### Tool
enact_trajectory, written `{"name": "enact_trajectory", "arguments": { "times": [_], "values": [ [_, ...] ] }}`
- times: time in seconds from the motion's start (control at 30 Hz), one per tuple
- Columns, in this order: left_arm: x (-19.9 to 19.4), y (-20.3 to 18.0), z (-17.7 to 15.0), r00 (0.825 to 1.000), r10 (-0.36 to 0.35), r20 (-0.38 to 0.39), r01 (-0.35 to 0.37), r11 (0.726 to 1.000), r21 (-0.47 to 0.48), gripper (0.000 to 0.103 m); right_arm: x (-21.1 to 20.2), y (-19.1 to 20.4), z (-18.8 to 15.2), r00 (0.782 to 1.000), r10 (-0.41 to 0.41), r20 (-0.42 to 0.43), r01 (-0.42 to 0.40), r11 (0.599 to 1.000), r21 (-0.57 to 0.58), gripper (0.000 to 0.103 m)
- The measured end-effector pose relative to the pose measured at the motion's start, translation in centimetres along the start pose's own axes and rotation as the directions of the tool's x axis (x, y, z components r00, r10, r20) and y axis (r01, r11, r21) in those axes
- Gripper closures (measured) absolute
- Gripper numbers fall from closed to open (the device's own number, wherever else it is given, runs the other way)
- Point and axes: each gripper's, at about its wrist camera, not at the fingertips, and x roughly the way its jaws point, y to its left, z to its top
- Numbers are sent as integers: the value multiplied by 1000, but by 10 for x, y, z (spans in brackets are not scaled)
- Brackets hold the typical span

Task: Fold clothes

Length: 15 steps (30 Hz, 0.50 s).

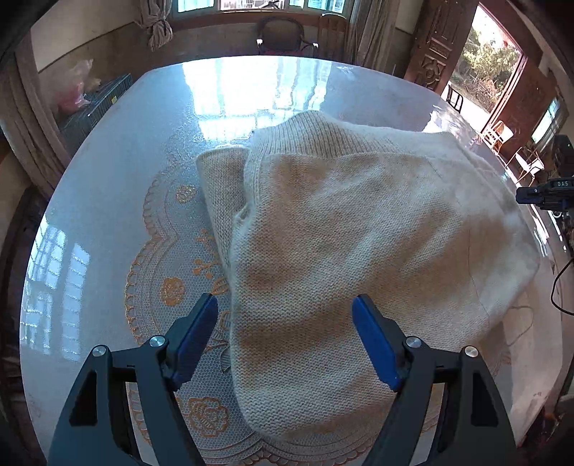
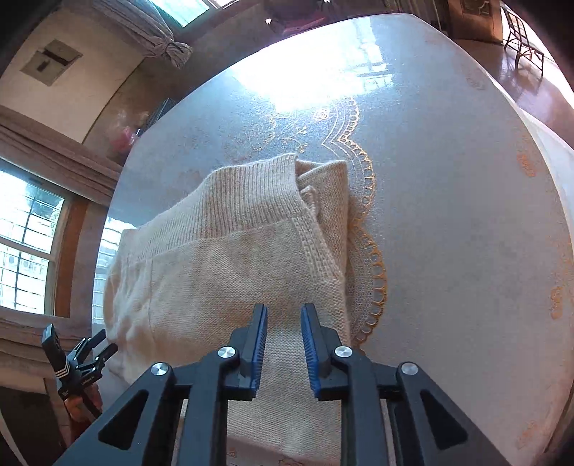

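Cream knitted sweater (image 1: 358, 229) lies partly folded on the table (image 1: 118, 179), left gripper (image 1: 285, 304) spread wide above it, right gripper (image 2: 283, 312) narrowly parted and empty, so final folds likely remain

A home dining room: lace-patterned round table (image 1: 107, 179), tied curtains (image 1: 154, 25), carved wooden door (image 1: 436, 43).

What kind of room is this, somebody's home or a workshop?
Most likely a home, probably a dining or living room. A cream knitted sweater lies on a large round table with a lace-patterned cover, tied-back curtains hang by the windows, and a carved wooden door stands open to the outside.
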Motion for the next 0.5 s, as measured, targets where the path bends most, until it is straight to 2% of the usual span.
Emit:
{"name": "enact_trajectory", "arguments": {
  "times": [0.1,0.2,0.27,0.37,0.5],
  "values": [
    [2,-1,-5,999,25,-25,-25,1000,7,23,12,6,-9,994,-72,-80,68,997,-47,83],
    [17,-2,-21,991,84,-107,-80,996,44,23,25,2,-28,971,-203,-128,191,976,-106,83],
    [15,4,-27,994,40,-103,-40,999,3,23,27,0,-32,973,-190,-130,179,979,-93,83],
    [-2,11,-28,999,14,-47,-16,999,-41,23,10,7,-34,991,-115,-73,110,992,-68,81],
    [-22,13,-35,999,36,-12,-37,999,-35,23,-12,12,-46,998,-47,-34,45,998,-52,78]
  ]
}}
